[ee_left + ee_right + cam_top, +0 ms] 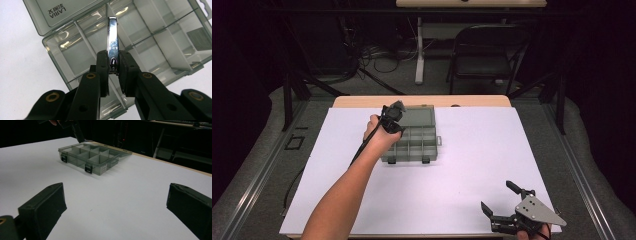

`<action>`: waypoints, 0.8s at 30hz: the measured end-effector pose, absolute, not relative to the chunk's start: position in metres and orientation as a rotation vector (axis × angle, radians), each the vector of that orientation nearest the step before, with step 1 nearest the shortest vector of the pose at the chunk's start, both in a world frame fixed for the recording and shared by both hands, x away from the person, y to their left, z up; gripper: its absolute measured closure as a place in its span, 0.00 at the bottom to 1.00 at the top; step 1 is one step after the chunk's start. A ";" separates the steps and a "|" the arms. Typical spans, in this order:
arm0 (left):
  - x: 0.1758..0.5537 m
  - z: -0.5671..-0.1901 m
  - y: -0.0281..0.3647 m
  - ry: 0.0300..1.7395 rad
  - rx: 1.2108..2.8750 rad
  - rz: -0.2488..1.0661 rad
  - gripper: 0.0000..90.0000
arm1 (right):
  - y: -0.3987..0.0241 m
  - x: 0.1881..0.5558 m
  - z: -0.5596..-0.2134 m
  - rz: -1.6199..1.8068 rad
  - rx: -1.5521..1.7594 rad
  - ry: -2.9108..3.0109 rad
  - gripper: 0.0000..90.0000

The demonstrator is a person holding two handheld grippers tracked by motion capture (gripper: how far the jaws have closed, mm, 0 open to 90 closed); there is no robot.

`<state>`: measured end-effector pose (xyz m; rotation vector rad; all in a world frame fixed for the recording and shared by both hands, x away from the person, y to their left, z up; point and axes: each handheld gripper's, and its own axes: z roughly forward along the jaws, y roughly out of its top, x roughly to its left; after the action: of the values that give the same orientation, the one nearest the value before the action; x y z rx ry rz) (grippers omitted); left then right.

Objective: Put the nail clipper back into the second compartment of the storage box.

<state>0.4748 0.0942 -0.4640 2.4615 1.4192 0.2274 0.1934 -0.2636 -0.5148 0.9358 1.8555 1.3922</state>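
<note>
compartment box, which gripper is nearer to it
Left. The left gripper hangs right over the compartment box, holding a nail clipper; the right gripper sits open near the table's front edge, well apart.

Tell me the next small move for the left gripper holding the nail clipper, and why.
Probably lower it a little further, then open. The left gripper is shut on the nail clipper, which hangs above a dividing wall of the open compartment box, so nudge it sideways over one compartment first.
</note>
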 end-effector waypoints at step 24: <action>0.484 -0.475 0.092 1.417 2.472 0.232 0.88 | -0.264 0.193 -0.515 1.393 0.934 1.871 0.02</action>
<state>0.4841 0.0917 -0.4747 2.4715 1.4173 0.2316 0.1933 -0.2637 -0.5146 0.9341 1.8707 1.3934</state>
